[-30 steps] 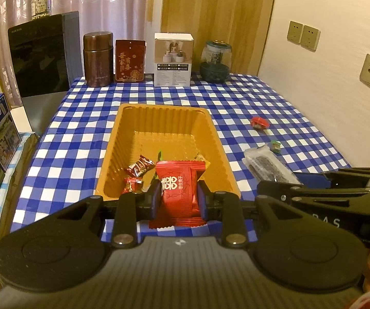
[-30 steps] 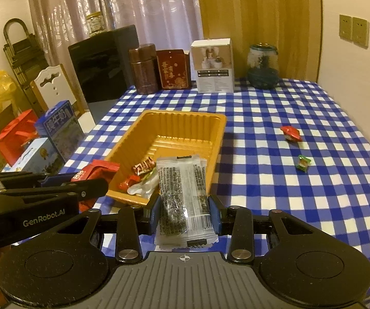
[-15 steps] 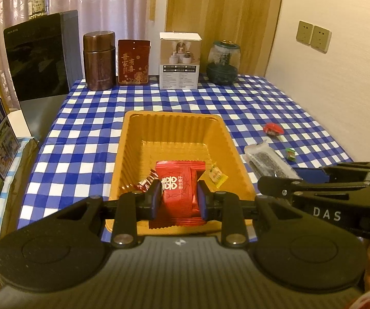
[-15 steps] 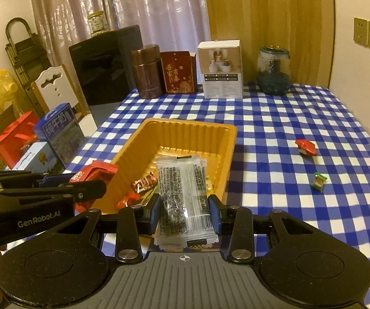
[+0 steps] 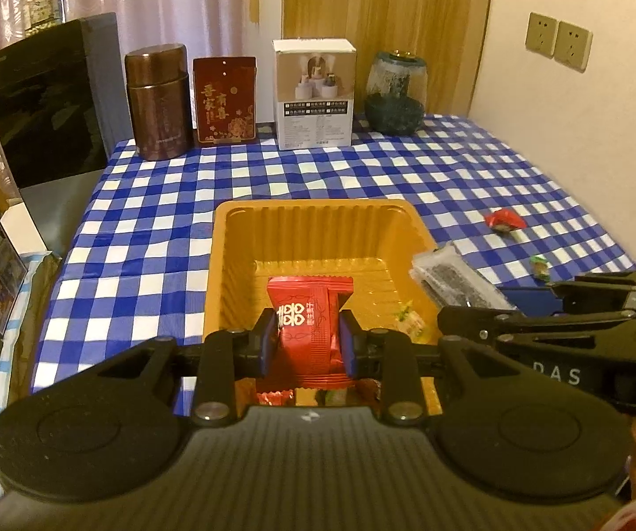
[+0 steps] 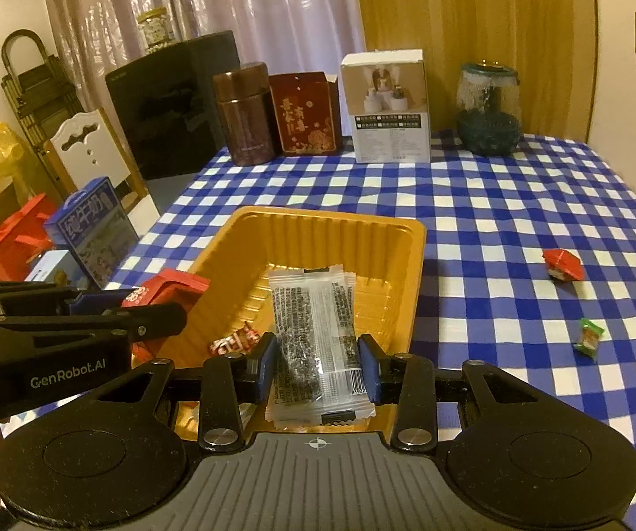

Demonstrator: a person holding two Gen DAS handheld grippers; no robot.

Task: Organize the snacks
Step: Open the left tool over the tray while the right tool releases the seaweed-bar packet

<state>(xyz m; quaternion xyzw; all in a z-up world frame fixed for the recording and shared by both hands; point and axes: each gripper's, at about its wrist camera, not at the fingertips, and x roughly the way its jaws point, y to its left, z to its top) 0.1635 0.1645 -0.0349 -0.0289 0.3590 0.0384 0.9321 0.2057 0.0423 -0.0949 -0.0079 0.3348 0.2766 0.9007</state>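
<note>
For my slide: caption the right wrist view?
Right gripper holds clear seaweed packet over orange tray.

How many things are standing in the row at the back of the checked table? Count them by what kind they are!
Boxes: 2, the red box and the white box
Brown canister: 1
Glass jar: 1
Total: 4

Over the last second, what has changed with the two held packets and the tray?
Both grippers advanced over the orange tray, carrying the red packet and the clear seaweed packet from its near edge to above its floor. Nothing was released; both jaws stay clamped. The two loose candies on the tablecloth have not moved.
</note>
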